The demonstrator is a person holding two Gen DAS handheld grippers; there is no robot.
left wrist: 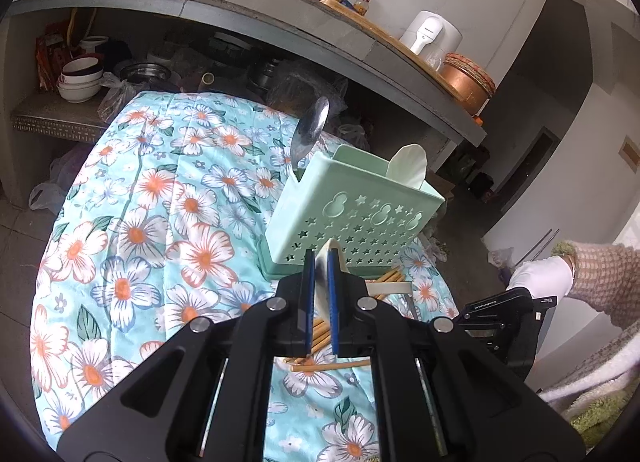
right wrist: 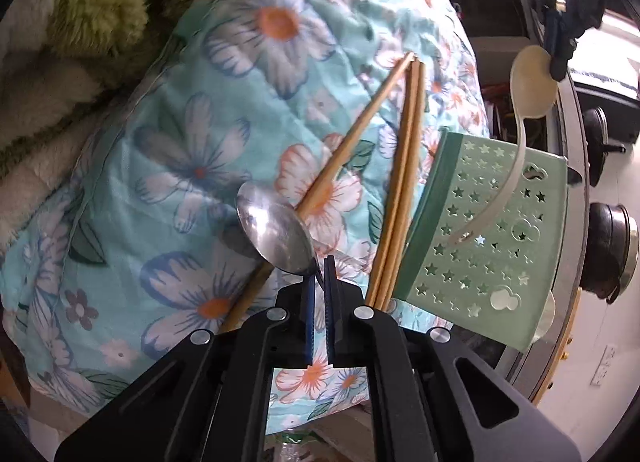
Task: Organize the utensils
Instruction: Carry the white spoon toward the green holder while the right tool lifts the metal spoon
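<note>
**Both grippers clamped on spoons beside the green caddy**

Left wrist view: the left gripper (left wrist: 321, 262) has its jaws closed on the handle of a cream plastic spoon (left wrist: 322, 286), which runs back between the blue pads. Just ahead stands a mint-green utensil caddy (left wrist: 348, 217) with star-shaped holes, set on a floral blue cloth (left wrist: 160, 221). A metal spoon (left wrist: 312, 129) leans out of the caddy's far left corner, bowl up, and a second cream spoon (left wrist: 408, 165) stands in its right side. Wooden chopsticks (left wrist: 320, 336) lie loose on the cloth under and beside the jaws. At the right edge, a white-gloved hand (left wrist: 540, 276) holds the right gripper; its jaws are hidden here.

Right wrist view: the right gripper (right wrist: 320, 268) has its jaws shut on the neck of a metal spoon (right wrist: 276, 236), whose bowl sits just ahead of the fingertips. Chopsticks (right wrist: 404, 181) lie on the cloth (right wrist: 180, 181), several running alongside the caddy (right wrist: 480, 246). The held cream spoon (right wrist: 532, 81) crosses in front of the caddy.
</note>
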